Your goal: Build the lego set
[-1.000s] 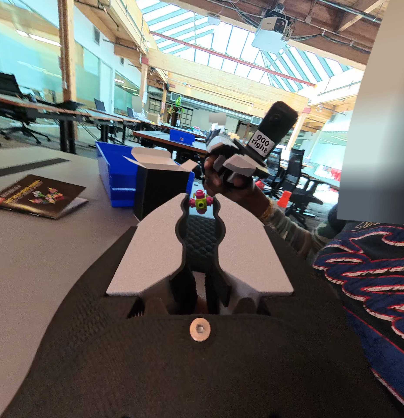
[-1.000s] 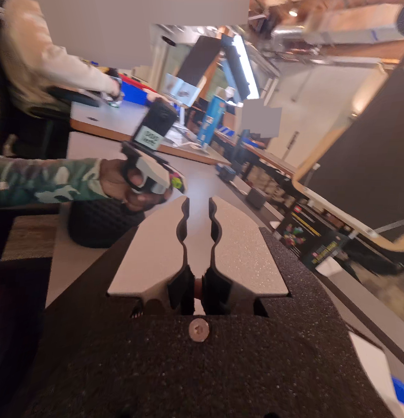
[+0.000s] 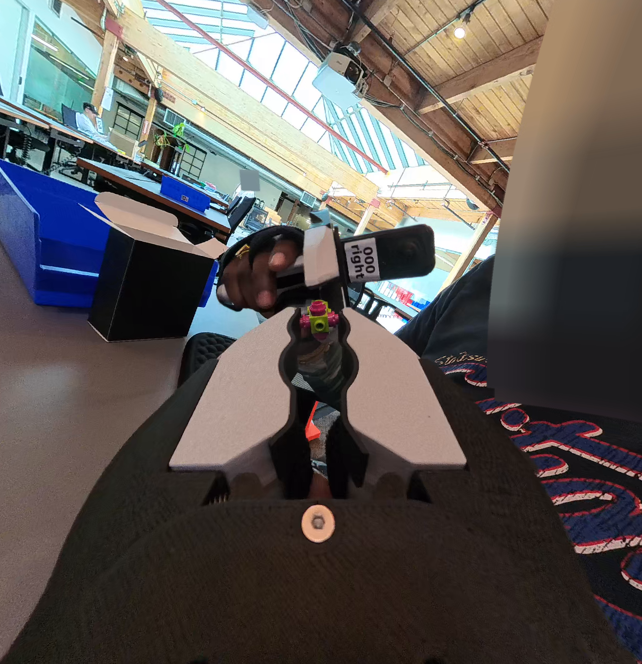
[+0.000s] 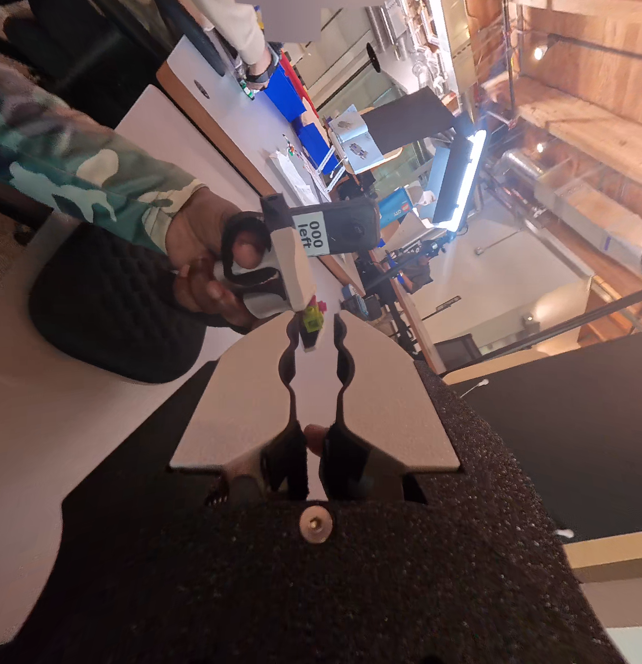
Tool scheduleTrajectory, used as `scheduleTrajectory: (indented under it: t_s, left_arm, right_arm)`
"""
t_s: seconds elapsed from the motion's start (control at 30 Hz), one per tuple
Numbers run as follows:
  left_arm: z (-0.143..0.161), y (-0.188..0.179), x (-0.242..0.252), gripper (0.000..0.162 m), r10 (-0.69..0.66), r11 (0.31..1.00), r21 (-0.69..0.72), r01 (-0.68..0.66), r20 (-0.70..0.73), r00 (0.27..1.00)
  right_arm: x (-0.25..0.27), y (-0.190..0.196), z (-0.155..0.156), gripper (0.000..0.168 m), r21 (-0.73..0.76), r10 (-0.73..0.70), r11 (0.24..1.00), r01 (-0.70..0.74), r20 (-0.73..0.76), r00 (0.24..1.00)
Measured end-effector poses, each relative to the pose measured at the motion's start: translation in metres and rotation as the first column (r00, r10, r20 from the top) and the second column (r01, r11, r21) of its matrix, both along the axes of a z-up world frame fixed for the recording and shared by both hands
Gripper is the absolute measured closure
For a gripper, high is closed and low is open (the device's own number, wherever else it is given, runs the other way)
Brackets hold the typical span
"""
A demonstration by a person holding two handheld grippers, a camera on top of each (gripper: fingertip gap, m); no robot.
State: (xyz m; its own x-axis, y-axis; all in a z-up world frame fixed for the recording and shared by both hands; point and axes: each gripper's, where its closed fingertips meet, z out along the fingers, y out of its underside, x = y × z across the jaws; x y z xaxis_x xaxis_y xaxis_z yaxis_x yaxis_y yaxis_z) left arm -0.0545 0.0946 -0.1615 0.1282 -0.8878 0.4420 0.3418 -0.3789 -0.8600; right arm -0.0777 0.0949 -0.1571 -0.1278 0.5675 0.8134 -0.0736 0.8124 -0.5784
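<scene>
Bright daylight thru skylights [image 3: 305,90] w/ slight blowout. Right wrist view: glare off light panel [image 4: 470,172], bkgd soft and smeared at top right. Fisheye bend at edges in both. Foreground dark, shadowed.

My grey table [image 3: 53,388] fills the left of the left wrist frame. On it, at mid left, I see an open black box [image 3: 146,287] with a blue bin [image 3: 42,258] just behind it. A black textured pad [image 4: 107,309] lies on the tabletop at left centre of my right wrist frame.

My left tongs [image 3: 318,316] have matt, finely grained grey plastic fingers on a rough black body. Between their tips sits a glossy plastic lego piece [image 3: 317,321]. Left of them, the open black box [image 3: 146,284] looks like smooth cardboard
</scene>
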Motion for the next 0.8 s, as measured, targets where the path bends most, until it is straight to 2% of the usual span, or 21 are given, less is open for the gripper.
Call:
scheduleTrajectory:
  t_s: [0.13,0.4,0.53,0.8]
  left_arm:
    - [-0.0011,0.0012,0.0,0.143,0.005,1.0,-0.023,-0.005,-0.01,1.0]
    - [0.0023,0.0007,-0.0061,0.136,0.037,0.999,0.014,-0.037,-0.026,0.999]
    - [0.0036,-0.0008,-0.0087,0.144,0.039,0.999,0.016,-0.039,-0.033,0.999]
    - [0.0043,0.0015,-0.008,0.145,0.084,0.995,0.063,-0.081,-0.048,0.995]
  right_arm:
    - [0.0003,-0.0013,-0.0031,0.156,0.052,-0.012,0.999,0.01,0.025,1.0]
    - [0.0044,-0.0025,0.0031,0.157,-0.065,0.029,0.998,-0.027,0.021,0.999]
    - [0.0039,-0.0014,0.0025,0.157,-0.059,0.016,0.998,-0.015,0.023,1.0]
    - [0.0047,0.0007,0.0038,0.157,-0.11,0.019,0.994,-0.016,0.022,1.0]
